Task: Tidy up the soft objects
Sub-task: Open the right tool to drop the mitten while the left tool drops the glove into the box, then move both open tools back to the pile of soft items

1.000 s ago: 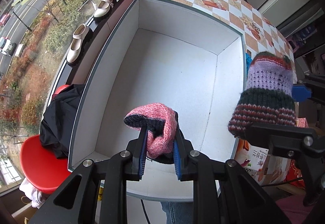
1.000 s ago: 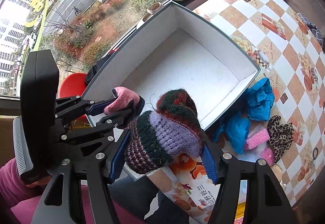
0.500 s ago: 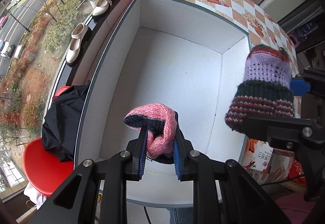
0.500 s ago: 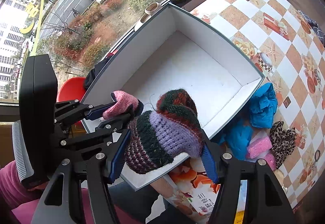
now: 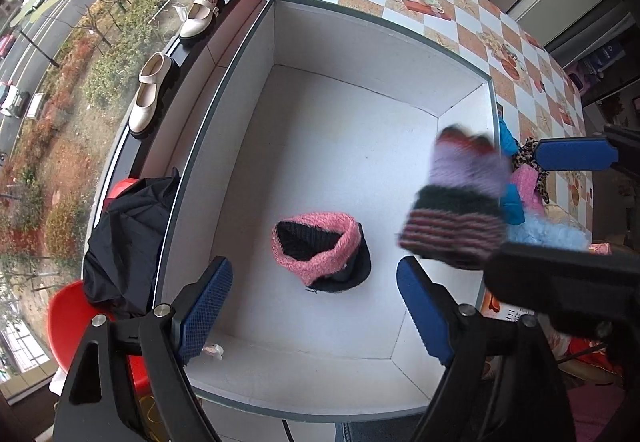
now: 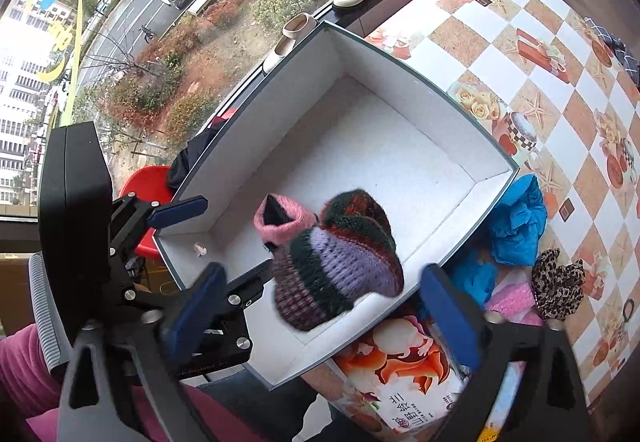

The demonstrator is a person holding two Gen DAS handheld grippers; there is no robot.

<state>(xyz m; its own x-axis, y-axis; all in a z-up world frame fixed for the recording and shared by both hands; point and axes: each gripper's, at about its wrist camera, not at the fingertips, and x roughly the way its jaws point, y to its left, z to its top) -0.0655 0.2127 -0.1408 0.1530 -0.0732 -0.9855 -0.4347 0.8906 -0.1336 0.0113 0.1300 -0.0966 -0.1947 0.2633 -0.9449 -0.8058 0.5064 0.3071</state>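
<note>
A pink and black knit hat (image 5: 320, 248) lies on the floor of the white box (image 5: 352, 41), near its front; it also shows in the right wrist view (image 6: 282, 219). My left gripper (image 5: 314, 308) is open and empty above it. A striped purple, green and red knit hat (image 5: 460, 201) is blurred in mid-air over the box's right side; it shows in the right wrist view (image 6: 340, 268) between the open fingers of my right gripper (image 6: 320, 316), free of both pads.
Blue cloth (image 6: 518, 219), a leopard scrunchie (image 6: 558, 284) and a pink sponge (image 6: 512, 300) lie on the checked tablecloth right of the box. A printed packet (image 6: 404, 378) sits by the box's front corner. Shoes (image 5: 154, 97) stand on the window ledge. A red chair (image 5: 76, 318) holds black clothing.
Both grippers have opened. The pink hat dropped from my left gripper to the box floor. The striped hat left my right gripper and is falling over the box.
</note>
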